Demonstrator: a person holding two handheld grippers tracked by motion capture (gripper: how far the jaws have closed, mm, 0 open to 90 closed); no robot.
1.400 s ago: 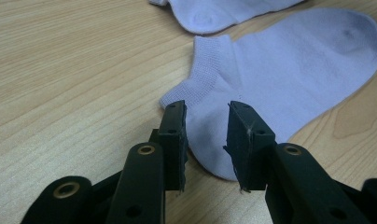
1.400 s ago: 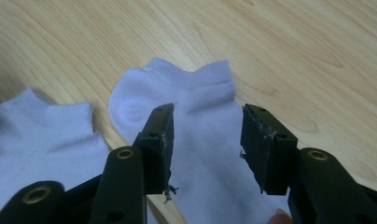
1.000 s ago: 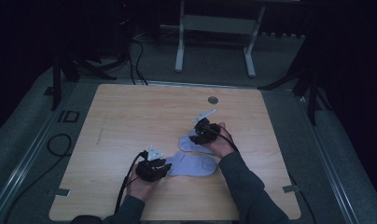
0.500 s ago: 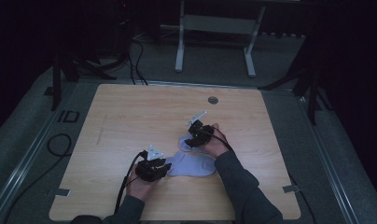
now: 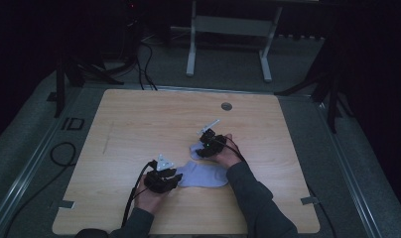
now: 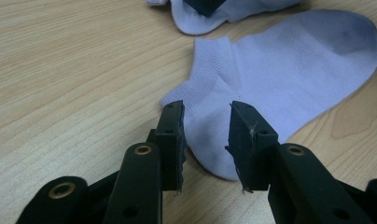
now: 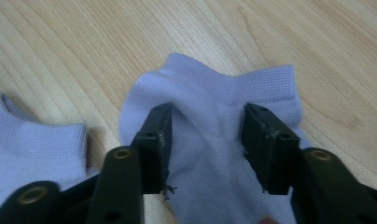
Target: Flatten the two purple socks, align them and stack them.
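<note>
Two pale lilac ankle socks lie on the wooden table point(image 5: 139, 124). The near sock point(image 5: 203, 174) point(image 6: 289, 70) lies flat, toe to the right. My left gripper point(image 5: 176, 177) point(image 6: 206, 135) rests at its heel end, jaws apart, with the heel fabric lying between them untouched. The far sock point(image 5: 194, 151) point(image 7: 210, 98) lies under my right gripper point(image 5: 201, 151) point(image 7: 206, 140). Those jaws have just been closing a little and still stand apart. They straddle the fabric below the ribbed cuff, and the pads do not pinch it. The near sock's cuff point(image 7: 32, 140) lies at the left of the right gripper view.
A round grommet hole point(image 5: 227, 106) sits near the table's far edge. Bare wood stretches left and behind the socks. Past the table, a metal frame point(image 5: 191, 49) and cables lie on the dark floor. A cable loop point(image 5: 59, 153) lies left of the table.
My right gripper has come down and slightly toward the near-left, settling over the far sock. The left gripper and the near sock have stayed put.
</note>
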